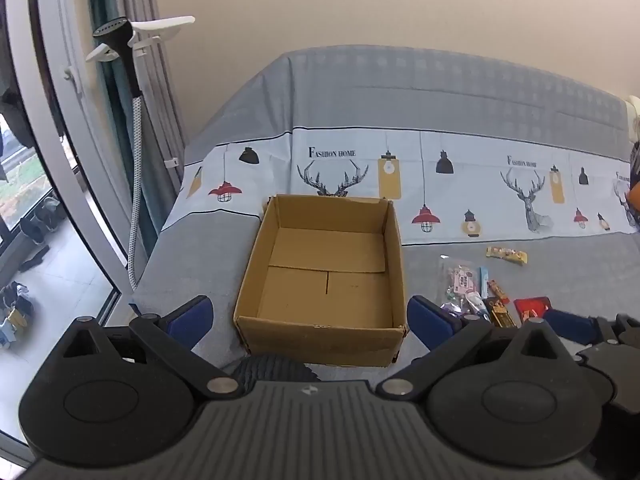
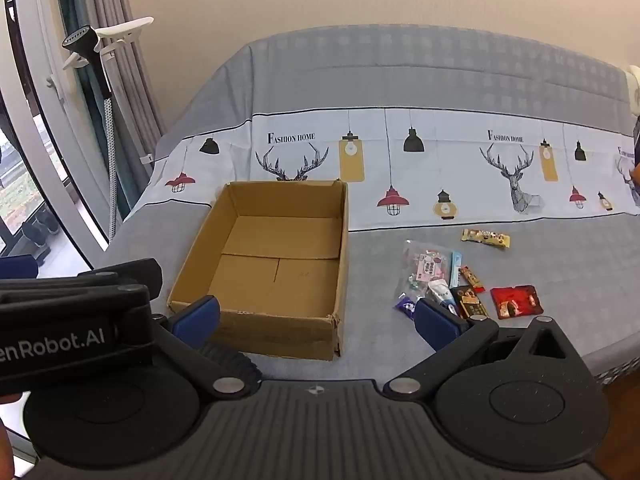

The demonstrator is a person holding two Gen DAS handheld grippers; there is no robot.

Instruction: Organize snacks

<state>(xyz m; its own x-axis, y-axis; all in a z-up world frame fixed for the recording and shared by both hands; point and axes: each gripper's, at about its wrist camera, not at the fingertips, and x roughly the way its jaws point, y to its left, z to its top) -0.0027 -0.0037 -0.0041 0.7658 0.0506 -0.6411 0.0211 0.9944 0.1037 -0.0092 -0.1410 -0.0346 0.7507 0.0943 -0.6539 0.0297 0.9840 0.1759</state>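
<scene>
An open cardboard box (image 1: 380, 240) (image 2: 344, 248) stands empty on the grey bed cover. To its right lies a small heap of snack packets: a clear bag of sweets (image 1: 460, 284) (image 2: 426, 270), a red packet (image 1: 532, 308) (image 2: 516, 301), a dark packet (image 2: 470, 300), and a yellow bar (image 1: 506, 255) (image 2: 485, 238) a little farther back. My left gripper (image 1: 310, 318) hangs open in front of the box's near wall, nothing between its blue pads. My right gripper (image 2: 318, 316) is open too, empty, near the box's front right corner; its right pad (image 2: 438, 322) overlaps the heap.
The bed cover (image 2: 440, 152) carries a white band printed with deer and lamps. A garment steamer head on a hose (image 1: 116, 40) stands left of the bed by curtains and a glass door. The bed's left edge (image 1: 160, 264) drops to the floor.
</scene>
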